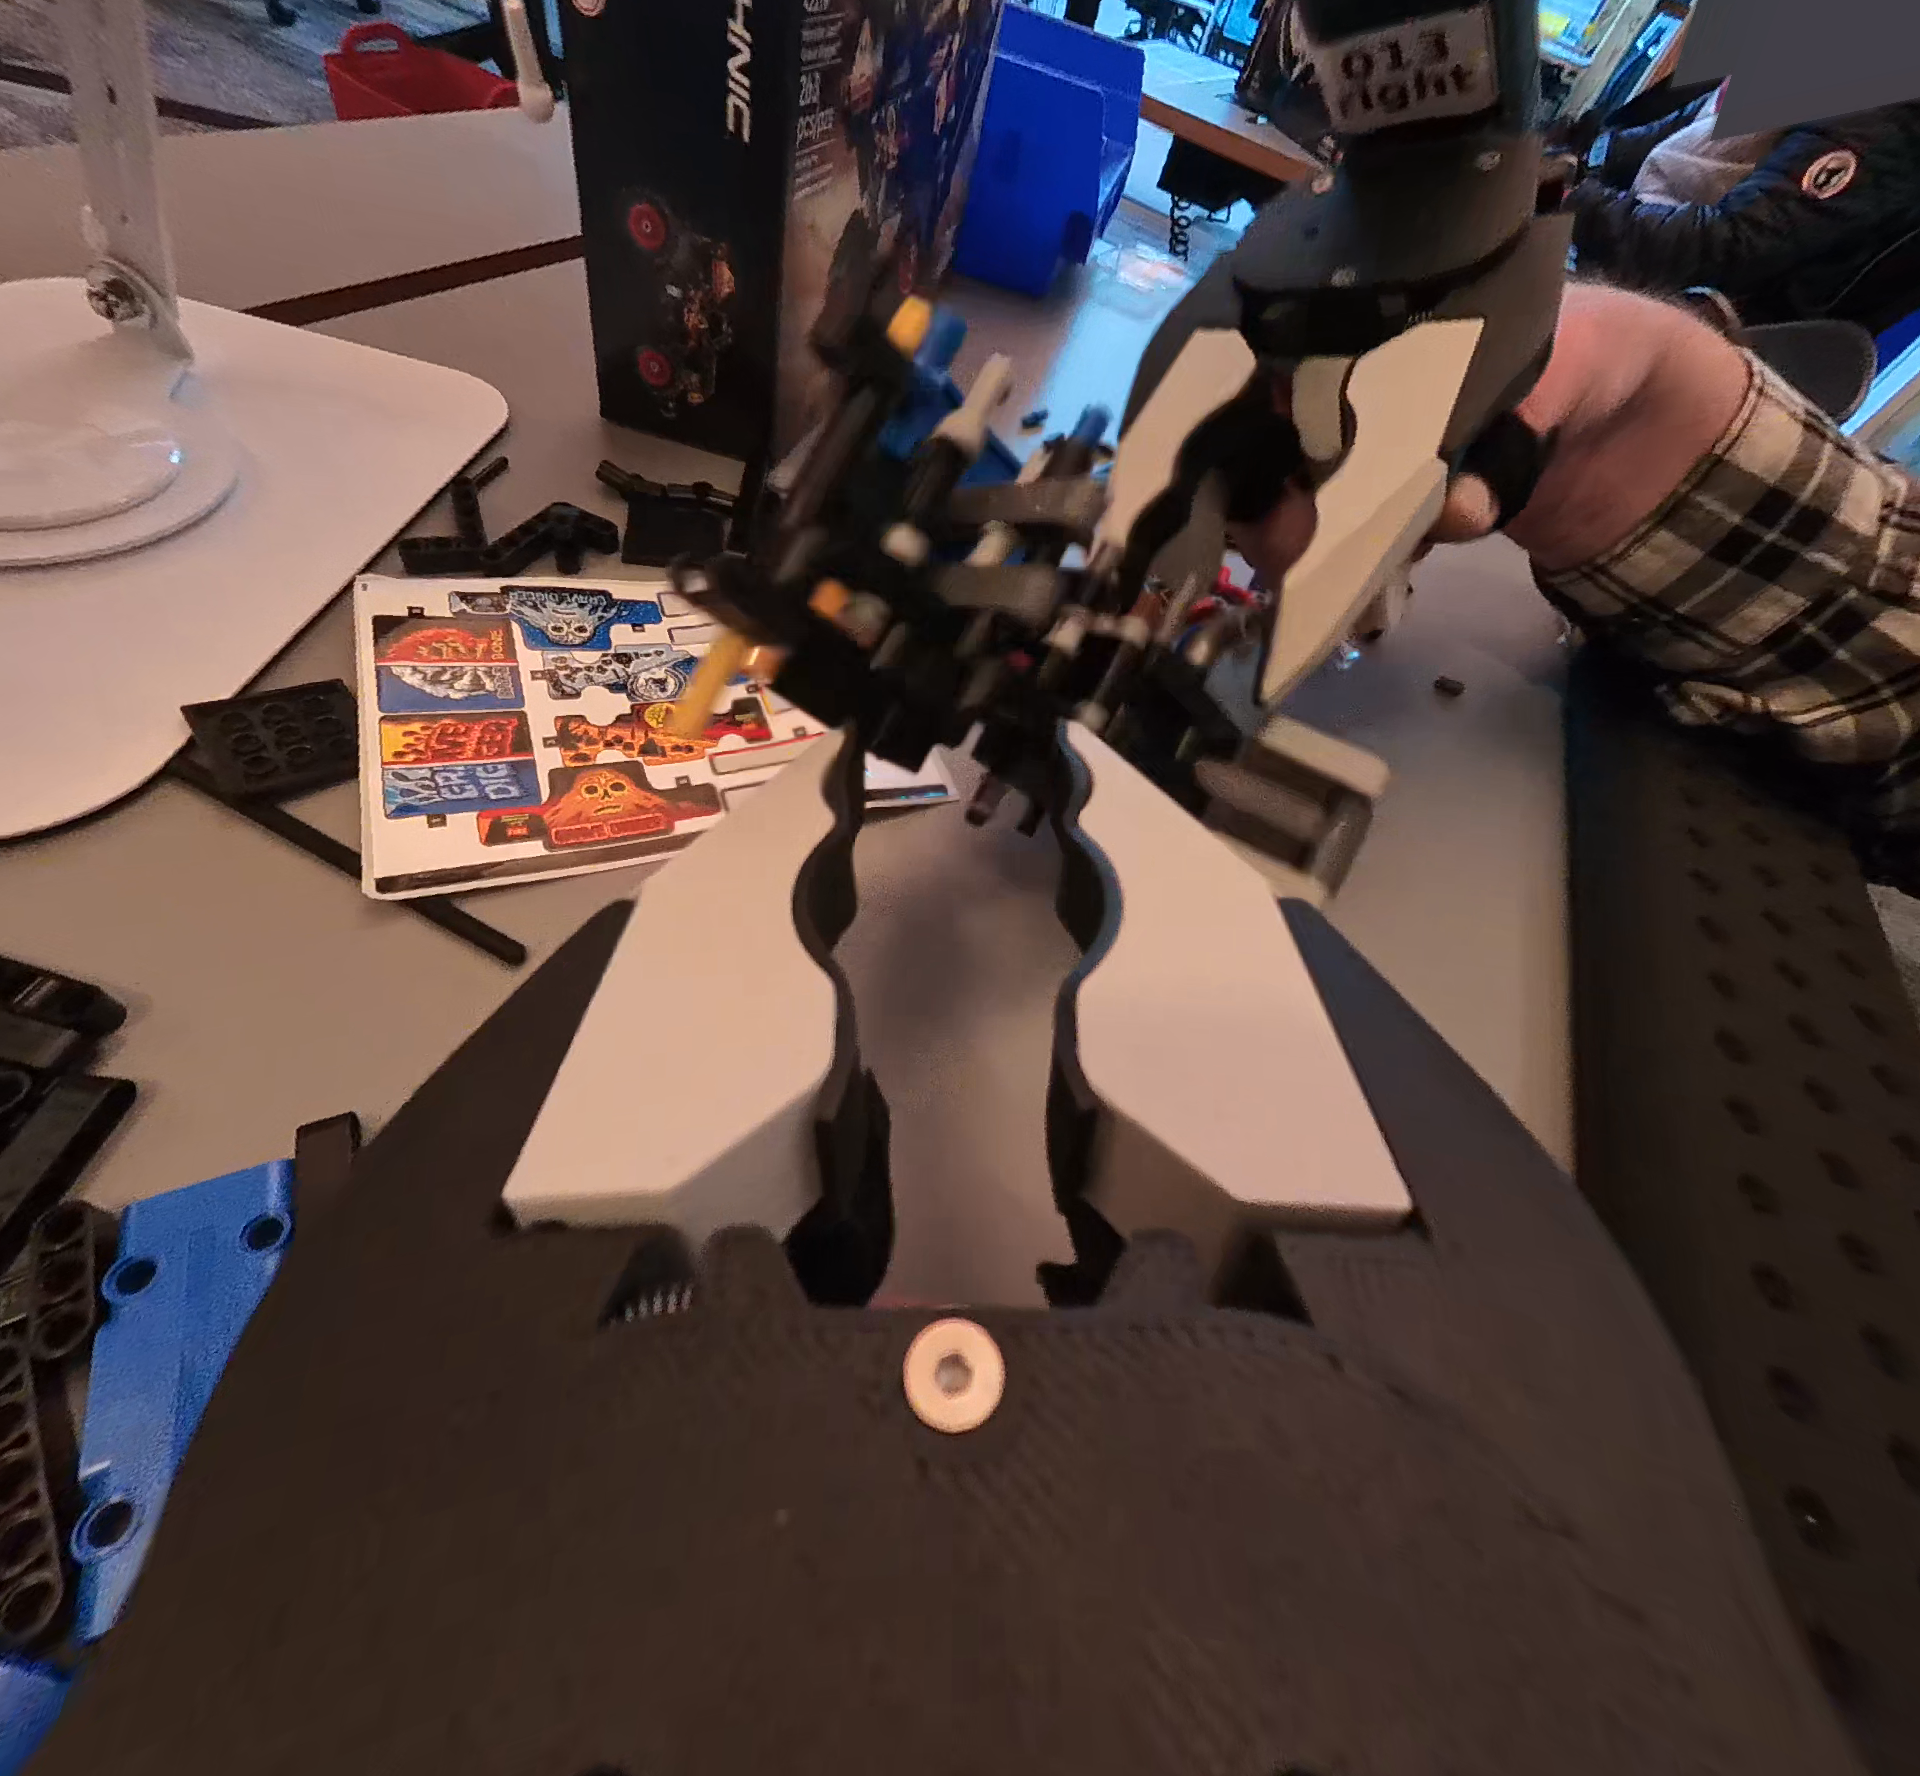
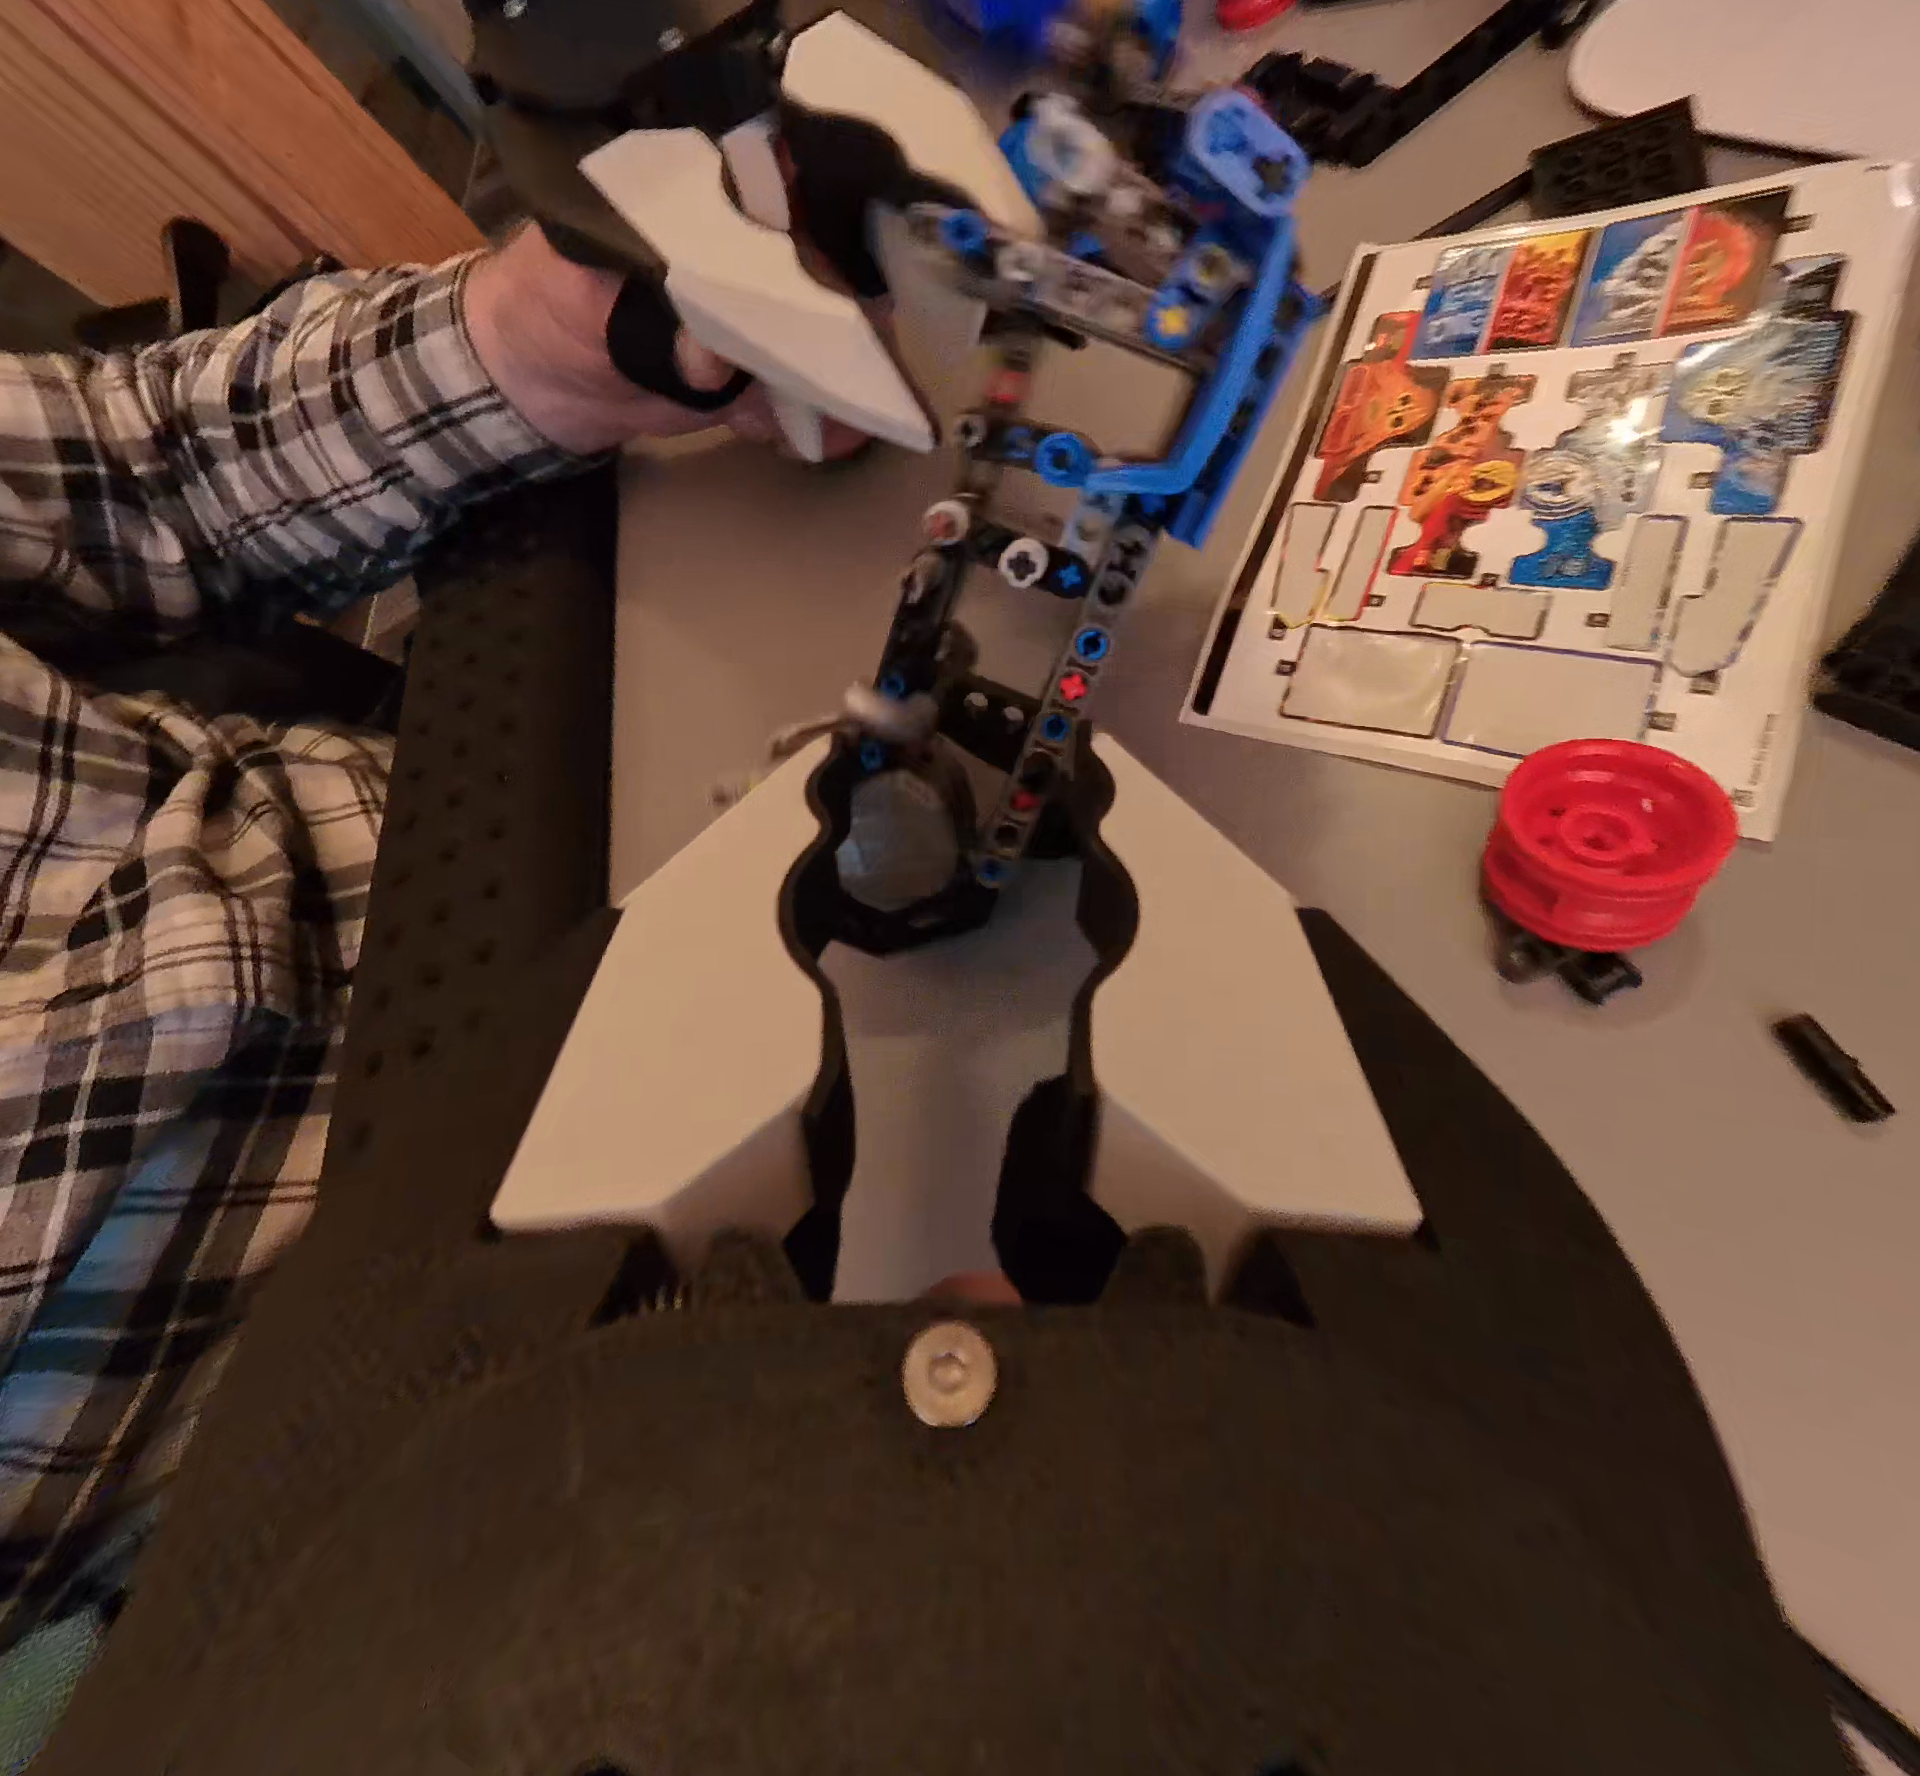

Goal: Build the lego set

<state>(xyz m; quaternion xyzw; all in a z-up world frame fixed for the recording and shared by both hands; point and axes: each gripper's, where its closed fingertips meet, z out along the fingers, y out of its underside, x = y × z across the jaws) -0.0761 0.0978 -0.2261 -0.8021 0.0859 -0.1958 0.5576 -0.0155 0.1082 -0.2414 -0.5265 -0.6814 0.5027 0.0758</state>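
A half-built Lego chassis of black, grey and blue beams with a yellow axle hangs above the grey table, held at both ends. My left gripper is shut on one end of it. In the right wrist view the chassis runs away from my right gripper, which is shut on its near end around a grey part. The left gripper grips the far end there. The right gripper shows at upper right in the left wrist view, clamped on the chassis.
A sticker sheet lies on the table under the chassis. The set's box stands behind, beside a blue bin. A white lamp base sits left. Loose black beams, a red wheel rim and a black pin lie around. Across from one pair of fingers to the other is roughly 7 cm. My right gripper's tips are some 8 cm from the red wheel rim.
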